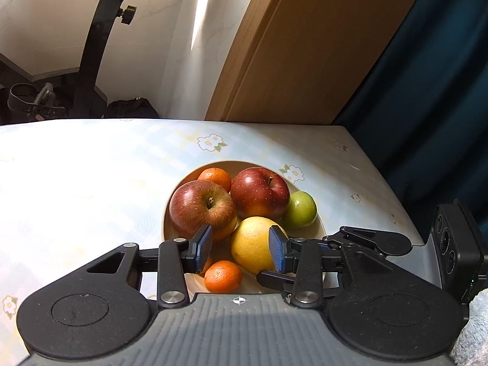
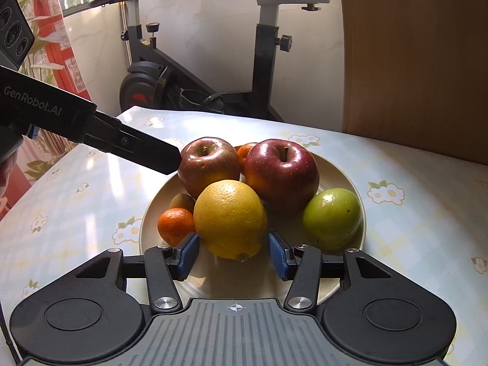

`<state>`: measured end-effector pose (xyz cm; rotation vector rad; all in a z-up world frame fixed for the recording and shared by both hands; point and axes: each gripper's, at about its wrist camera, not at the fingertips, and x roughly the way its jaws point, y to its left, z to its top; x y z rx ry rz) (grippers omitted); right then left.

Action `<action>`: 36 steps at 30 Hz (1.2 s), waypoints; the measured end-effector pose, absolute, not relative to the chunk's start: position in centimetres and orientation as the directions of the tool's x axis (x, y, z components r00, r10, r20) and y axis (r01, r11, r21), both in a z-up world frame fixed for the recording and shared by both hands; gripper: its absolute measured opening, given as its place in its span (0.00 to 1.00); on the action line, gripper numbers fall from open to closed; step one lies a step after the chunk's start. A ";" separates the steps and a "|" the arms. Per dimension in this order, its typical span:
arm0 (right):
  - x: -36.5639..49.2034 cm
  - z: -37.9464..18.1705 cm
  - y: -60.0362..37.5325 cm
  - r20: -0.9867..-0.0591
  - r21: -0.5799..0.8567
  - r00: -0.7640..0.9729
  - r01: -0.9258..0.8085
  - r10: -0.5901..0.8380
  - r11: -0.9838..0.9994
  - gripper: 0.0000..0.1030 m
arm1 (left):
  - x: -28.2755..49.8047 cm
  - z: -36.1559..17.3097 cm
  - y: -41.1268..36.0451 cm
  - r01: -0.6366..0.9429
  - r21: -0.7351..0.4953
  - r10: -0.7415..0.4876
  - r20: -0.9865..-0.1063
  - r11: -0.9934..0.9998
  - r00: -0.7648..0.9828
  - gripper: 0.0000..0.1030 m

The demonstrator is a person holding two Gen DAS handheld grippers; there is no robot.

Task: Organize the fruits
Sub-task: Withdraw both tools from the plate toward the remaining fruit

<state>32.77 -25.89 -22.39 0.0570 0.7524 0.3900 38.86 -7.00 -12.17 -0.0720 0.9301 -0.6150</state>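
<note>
Piled on one cream plate (image 2: 341, 170) atop a flower-print tablecloth (image 2: 76, 201): from the left in the right wrist view, a small mandarin (image 2: 175, 225) with a brownish fruit (image 2: 182, 202) tucked behind, a streaked red apple (image 2: 207, 164), a yellow orange (image 2: 230, 218), a second mandarin (image 2: 245, 152) peeking at the back, a darker red apple (image 2: 282, 174) and a green fruit (image 2: 332, 216). Entering from the left, the left gripper (image 1: 240, 248), jaws apart and empty, near the streaked apple. Lower centre, the right gripper (image 2: 233, 254), likewise spread wide, bracketing the base of the yellow orange without clear contact. Apparently little or nothing sorted so far: all visible fruit on the plate, no second container in sight, every piece left to move. Behind the table, an exercise bike (image 2: 262, 61).
</note>
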 end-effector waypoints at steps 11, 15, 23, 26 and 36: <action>29.7 -20.8 -26.5 -0.622 0.190 0.706 -0.282 0.338 0.940 0.45 | 34.6 -10.7 -6.2 0.446 -0.139 -0.393 -0.739 0.884 0.547 0.41; 28.3 -20.4 -27.0 -0.598 0.202 0.730 -0.261 0.330 0.944 0.45 | 32.9 -10.4 -5.4 0.420 -0.135 -0.377 -0.730 0.897 0.570 0.41; 25.4 -20.2 -28.0 -0.565 0.245 0.768 -0.193 0.302 0.950 0.45 | 30.2 -11.2 -4.6 0.356 -0.178 -0.368 -0.719 0.917 0.589 0.41; 24.4 -20.3 -28.4 -0.559 0.258 0.775 -0.173 0.293 0.950 0.45 | 29.1 -11.2 -4.4 0.337 -0.180 -0.359 -0.710 0.924 0.606 0.41; 20.6 -20.4 -28.1 -0.568 0.258 0.777 -0.145 0.272 0.955 0.45 | 26.1 -11.9 -3.8 0.324 -0.200 -0.364 -0.711 0.925 0.601 0.41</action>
